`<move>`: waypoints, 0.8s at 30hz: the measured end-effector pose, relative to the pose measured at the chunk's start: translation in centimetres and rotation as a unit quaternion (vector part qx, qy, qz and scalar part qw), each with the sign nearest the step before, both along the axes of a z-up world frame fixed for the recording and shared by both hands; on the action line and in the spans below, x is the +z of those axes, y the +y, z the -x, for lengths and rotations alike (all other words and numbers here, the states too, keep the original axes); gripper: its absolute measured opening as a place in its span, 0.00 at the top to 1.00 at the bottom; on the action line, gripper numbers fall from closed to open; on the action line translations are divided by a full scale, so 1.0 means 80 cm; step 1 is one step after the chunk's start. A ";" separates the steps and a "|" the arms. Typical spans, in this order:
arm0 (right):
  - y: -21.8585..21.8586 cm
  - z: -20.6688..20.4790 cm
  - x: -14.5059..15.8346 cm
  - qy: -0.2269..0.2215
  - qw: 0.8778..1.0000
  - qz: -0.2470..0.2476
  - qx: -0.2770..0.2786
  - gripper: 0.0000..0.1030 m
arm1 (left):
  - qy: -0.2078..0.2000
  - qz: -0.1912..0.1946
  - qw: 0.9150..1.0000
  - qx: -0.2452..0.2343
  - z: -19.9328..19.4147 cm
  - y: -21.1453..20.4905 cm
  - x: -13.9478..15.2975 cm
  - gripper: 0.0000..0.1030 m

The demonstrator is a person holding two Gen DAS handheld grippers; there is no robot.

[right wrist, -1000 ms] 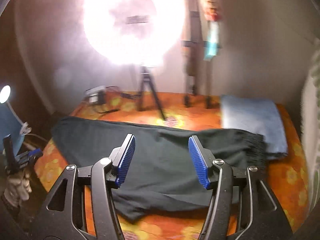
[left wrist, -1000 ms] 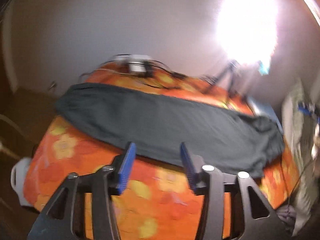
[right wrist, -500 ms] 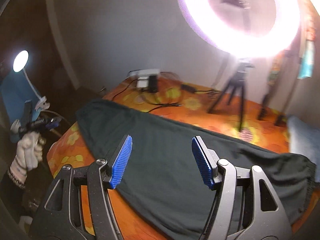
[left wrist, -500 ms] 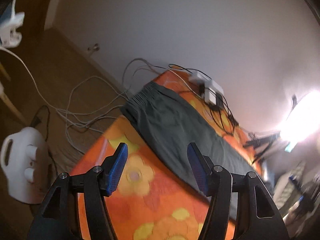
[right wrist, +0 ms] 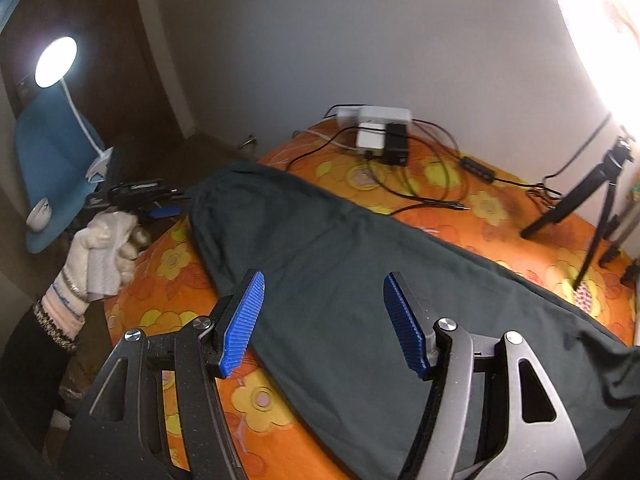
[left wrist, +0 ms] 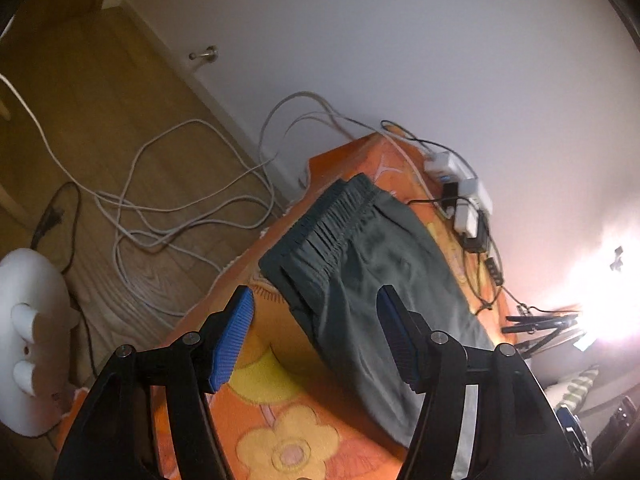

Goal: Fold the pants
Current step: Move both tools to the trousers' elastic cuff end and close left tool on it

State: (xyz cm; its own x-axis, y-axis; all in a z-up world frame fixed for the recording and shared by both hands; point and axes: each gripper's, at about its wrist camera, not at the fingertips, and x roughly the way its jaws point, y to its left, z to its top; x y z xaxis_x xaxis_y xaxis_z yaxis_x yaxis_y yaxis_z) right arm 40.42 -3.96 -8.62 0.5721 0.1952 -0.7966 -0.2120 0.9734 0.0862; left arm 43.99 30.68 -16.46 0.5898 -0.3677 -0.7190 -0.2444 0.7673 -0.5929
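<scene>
Both claws stand spread and empty: our left gripper [left wrist: 314,338] hangs above the waistband end of the pants [left wrist: 372,280], our right gripper [right wrist: 324,322] above the leg cloth further along. The left jaws have just been opening, with nothing between them; the right jaws have also eased a little wider, and their pads touch no cloth. Pants lie stretched lengthwise across the orange flowered tabletop [right wrist: 500,216], apparently already doubled leg on leg, elastic waistband [left wrist: 328,220] toward 10 o'clock in both wrist views and hanging a little past the table edge. At 12 o'clock behind them sits a power strip [right wrist: 378,126] with its tangle of cables, and a tripod [right wrist: 592,200] stands at 2 o'clock in the right view. The gloved left hand [right wrist: 106,252] shows at 9 o'clock there. We judge the step in hand as the approach for the crosswise fold, no grasp made yet. Next move calls for lowering each claw onto a waistband corner, pinching both layers together, then carrying that end toward the cuffs while keeping clear of the cables.
</scene>
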 end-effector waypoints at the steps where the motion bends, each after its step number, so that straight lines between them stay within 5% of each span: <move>1: 0.005 -0.001 -0.001 0.001 1.000 -0.001 0.003 0.37 | 0.003 0.000 1.000 0.002 -0.003 0.001 -0.003 0.38; 17: 0.009 -0.007 -0.012 0.005 1.000 -0.004 0.010 0.37 | -0.003 0.021 0.999 0.042 -0.021 0.007 -0.035 0.43; 24: -0.003 -0.009 -0.015 0.006 1.000 -0.009 -0.001 0.37 | -0.027 -0.016 0.998 0.058 -0.017 0.004 -0.020 0.84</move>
